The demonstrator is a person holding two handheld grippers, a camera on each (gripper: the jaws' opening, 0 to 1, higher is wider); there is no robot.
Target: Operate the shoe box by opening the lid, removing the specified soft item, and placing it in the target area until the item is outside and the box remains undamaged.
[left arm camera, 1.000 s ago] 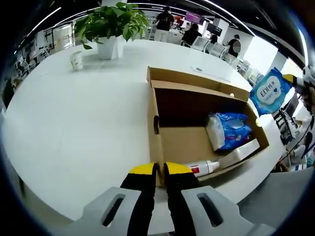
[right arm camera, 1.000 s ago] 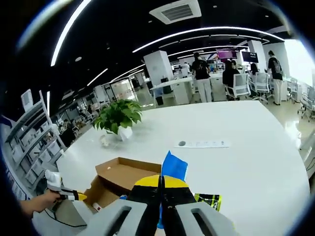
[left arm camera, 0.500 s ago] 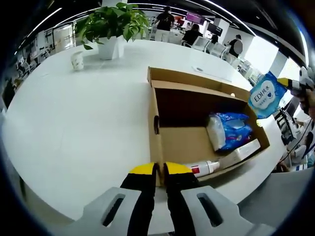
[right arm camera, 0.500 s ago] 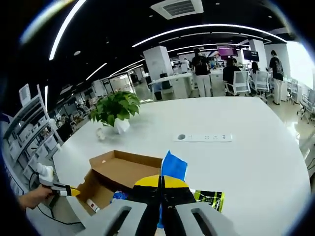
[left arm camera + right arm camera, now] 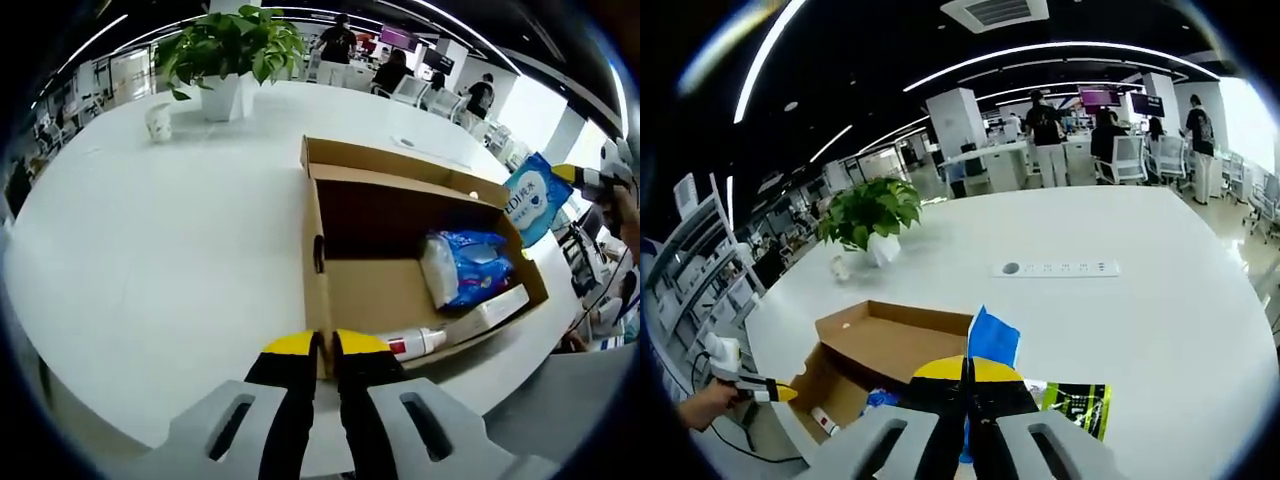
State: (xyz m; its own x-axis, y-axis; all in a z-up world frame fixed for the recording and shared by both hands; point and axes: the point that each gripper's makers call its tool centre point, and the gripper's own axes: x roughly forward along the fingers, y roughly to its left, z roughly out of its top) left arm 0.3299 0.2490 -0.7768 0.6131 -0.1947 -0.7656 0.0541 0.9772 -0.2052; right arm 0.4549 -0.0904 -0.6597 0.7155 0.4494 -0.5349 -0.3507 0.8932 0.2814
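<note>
Cardboard shoe box (image 5: 400, 270) sits open on the white desk (image 5: 150, 250). Left gripper (image 5: 320, 350) is clamped on the box's near wall. Right gripper (image 5: 967, 378) is closed on a blue wipes pack (image 5: 992, 338), held up clear of the box, over the desk. Second blue pack (image 5: 465, 265) and a tube (image 5: 415, 343) lie inside.

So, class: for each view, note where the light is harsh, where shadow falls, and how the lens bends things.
Left gripper view: the box has a dark, shadowed far inside wall; the white table bulges and its edge curves. Right gripper view: ceiling light strips bow into arcs, a bright window glares at the right edge, and the pack in the claw is sharp.
</note>
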